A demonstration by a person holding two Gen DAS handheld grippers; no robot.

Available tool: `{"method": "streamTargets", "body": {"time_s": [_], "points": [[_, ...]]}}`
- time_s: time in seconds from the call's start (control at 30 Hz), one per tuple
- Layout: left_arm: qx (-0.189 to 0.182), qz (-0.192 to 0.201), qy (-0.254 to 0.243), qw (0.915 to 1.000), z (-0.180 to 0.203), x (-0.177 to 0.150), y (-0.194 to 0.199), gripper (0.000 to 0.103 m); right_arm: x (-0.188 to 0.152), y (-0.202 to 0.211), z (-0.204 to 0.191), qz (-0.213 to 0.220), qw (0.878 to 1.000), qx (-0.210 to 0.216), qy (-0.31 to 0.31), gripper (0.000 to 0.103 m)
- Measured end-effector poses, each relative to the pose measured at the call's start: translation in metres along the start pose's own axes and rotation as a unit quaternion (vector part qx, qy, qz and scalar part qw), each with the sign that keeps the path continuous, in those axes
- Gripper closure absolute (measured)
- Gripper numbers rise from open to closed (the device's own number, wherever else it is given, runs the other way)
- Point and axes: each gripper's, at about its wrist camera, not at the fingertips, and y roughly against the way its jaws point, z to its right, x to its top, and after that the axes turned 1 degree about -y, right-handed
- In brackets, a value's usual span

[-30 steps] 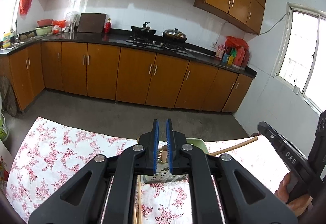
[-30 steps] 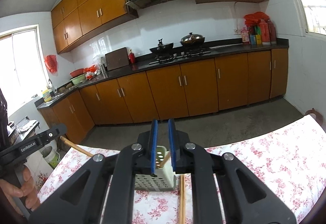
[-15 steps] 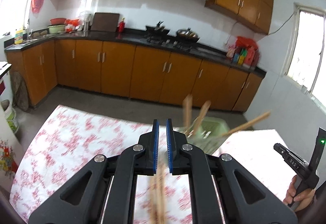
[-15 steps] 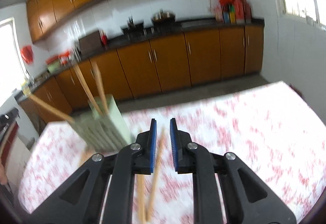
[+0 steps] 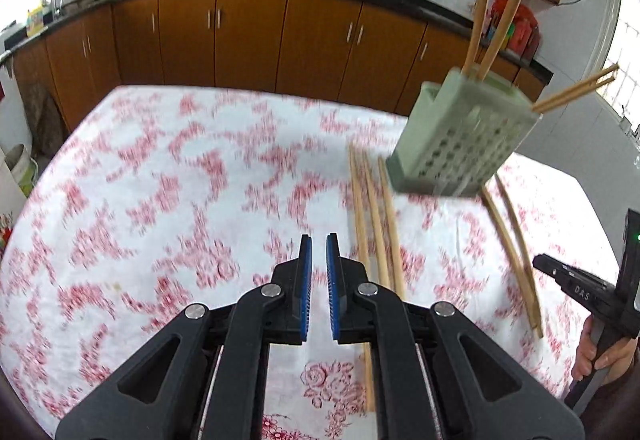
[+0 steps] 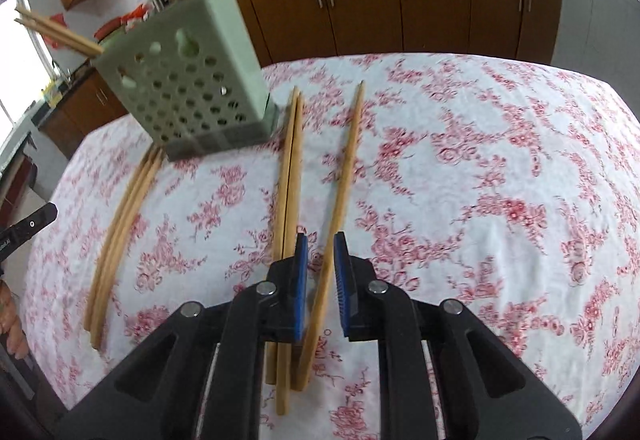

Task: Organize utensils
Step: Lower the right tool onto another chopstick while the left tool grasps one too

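Both grippers have dropped and tipped toward the table. Left gripper: fingers nearly pressed together, nothing between, hovering over bare cloth. Right gripper: fingers narrowly spread, straddling a loose chopstick without pinching it, lined up for a pick. Green holder stands toward the far edge with several chopsticks inside; more lie flat beside it.

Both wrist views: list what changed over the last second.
Both grippers, left and right, dropped and tipped down toward the tablecloth, so the loose chopsticks now show. Nothing was gripped or released. The holder stands where it did, chopsticks inside; left jaws remain shut and empty.
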Motion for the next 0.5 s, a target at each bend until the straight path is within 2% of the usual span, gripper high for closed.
{"method": "streamTargets", "body": {"time_s": [0.1,0.23,0.3,0.37,0.43,0.5], "points": [[-0.006,-0.012,-0.003,0.9999,0.001,-0.010,-0.006,0.095,0.000,-0.006,-0.002,-0.007,1.000,-0.025,0.014,0.088],[-0.018,-0.019,-0.014,0.9996,0.005,-0.016,-0.010,0.095,0.000,-0.007,0.004,0.000,0.999,-0.049,0.020,0.095],[-0.028,-0.025,-0.021,0.9991,0.010,-0.019,-0.012,0.095,0.003,-0.006,0.018,0.006,0.997,-0.080,-0.002,0.095],[-0.037,-0.031,-0.031,0.9984,0.015,-0.023,-0.015,0.095,0.006,-0.003,0.039,0.012,0.993,-0.108,-0.051,0.095],[-0.042,-0.038,-0.041,0.9976,0.021,-0.026,-0.020,0.095,0.007,-0.002,0.052,0.013,0.990,-0.119,-0.077,0.095],[-0.048,-0.044,-0.047,0.9968,0.025,-0.029,-0.022,0.095,0.006,0.000,0.057,0.012,0.990,-0.120,-0.074,0.095]]}}
